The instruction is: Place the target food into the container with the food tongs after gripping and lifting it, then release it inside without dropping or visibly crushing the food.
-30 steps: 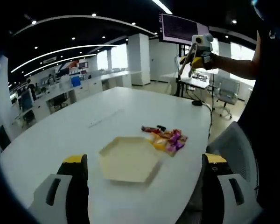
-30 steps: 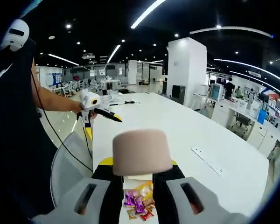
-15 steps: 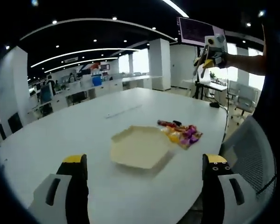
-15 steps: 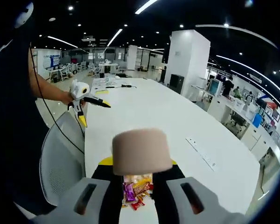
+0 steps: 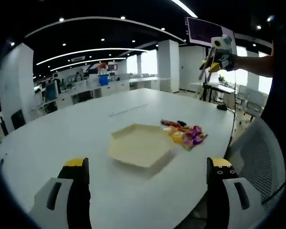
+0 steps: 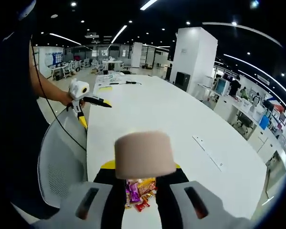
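"While both hands are up in the air like that, where's the food?"

"On the white counter (image 5: pixel 62 138). A small heap of wrapped sweets (image 5: pixel 185 135) lies just right of the pale six-sided tray (image 5: pixel 140 151), touching its far right edge or nearly so. Nothing is in the tray."

"And the tools?"

"The left tool (image 5: pixel 147 164) has its jaws spread wide, holding nothing, low on the near side of the tray. The right tool (image 6: pixel 141 177) is held high above the heap with its jaws drawn narrow, and a tan block (image 6: pixel 144 155) seems pinched at their tips."

"How will those sweets handle?"

"I'd guess light, with slick, crinkly wrappers that slide under a squeeze. I'd take one from the edge of the heap, across its middle rather than by a twisted end, and press gently."

"Any brand you can read?"

"No, the wrappers are too small: just purple, orange and red. The screen (image 5: pixel 202 29) on the far right carries writing, but it's unreadable."
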`<state>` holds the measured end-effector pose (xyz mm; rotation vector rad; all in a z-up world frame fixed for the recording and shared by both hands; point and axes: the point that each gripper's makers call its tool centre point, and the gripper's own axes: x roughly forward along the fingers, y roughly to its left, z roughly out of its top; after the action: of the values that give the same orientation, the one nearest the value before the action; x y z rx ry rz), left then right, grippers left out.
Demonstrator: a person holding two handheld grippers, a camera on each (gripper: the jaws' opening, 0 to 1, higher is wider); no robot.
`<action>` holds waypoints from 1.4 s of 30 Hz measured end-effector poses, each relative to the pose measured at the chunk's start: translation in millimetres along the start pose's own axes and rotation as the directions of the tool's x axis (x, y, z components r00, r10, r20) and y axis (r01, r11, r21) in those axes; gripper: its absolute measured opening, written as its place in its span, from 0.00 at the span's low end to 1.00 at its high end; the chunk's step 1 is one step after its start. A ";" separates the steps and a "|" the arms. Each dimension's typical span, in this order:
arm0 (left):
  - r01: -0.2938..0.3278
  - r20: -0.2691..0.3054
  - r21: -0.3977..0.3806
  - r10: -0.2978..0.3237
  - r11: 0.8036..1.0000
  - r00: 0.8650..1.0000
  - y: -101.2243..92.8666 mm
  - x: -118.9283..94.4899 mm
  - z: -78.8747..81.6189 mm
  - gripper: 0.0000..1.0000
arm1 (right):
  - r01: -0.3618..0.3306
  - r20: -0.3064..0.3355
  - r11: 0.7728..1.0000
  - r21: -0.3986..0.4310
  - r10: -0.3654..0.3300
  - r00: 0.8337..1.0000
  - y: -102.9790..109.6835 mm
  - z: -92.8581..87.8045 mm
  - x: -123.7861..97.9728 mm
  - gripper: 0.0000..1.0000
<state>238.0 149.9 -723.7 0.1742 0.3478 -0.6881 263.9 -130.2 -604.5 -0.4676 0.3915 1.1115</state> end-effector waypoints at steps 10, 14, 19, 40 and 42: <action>0.000 -0.015 0.002 0.000 1.000 1.000 -0.2 3.6 -7.7 1.00 | 0.009 -0.011 1.000 0.003 -0.009 1.000 0.4 -17.7 9.4 0.22; 0.007 -0.023 0.017 -0.006 1.000 1.000 -3.7 4.1 -9.5 1.00 | 0.013 -0.011 1.000 0.016 -0.013 1.000 1.7 -23.4 12.1 0.22; 0.014 -0.036 0.020 -0.014 1.000 0.999 -4.4 5.8 -13.3 1.00 | 0.005 -0.033 1.000 0.010 -0.005 0.999 3.9 -35.4 18.2 0.22; 0.004 -0.036 -0.015 -0.005 1.000 0.999 1.9 5.9 -18.1 1.00 | -0.034 -0.091 0.999 0.042 0.038 0.995 16.1 -91.6 70.4 0.21; 0.020 -0.046 -0.029 -0.021 0.999 0.999 -1.0 6.7 -20.6 1.00 | -0.036 -0.104 0.998 0.043 0.040 0.994 17.3 -97.7 73.6 0.21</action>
<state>236.9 150.7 -745.3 0.1603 0.4042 -0.7000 270.5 -121.2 -727.5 -0.4846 0.5163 1.1166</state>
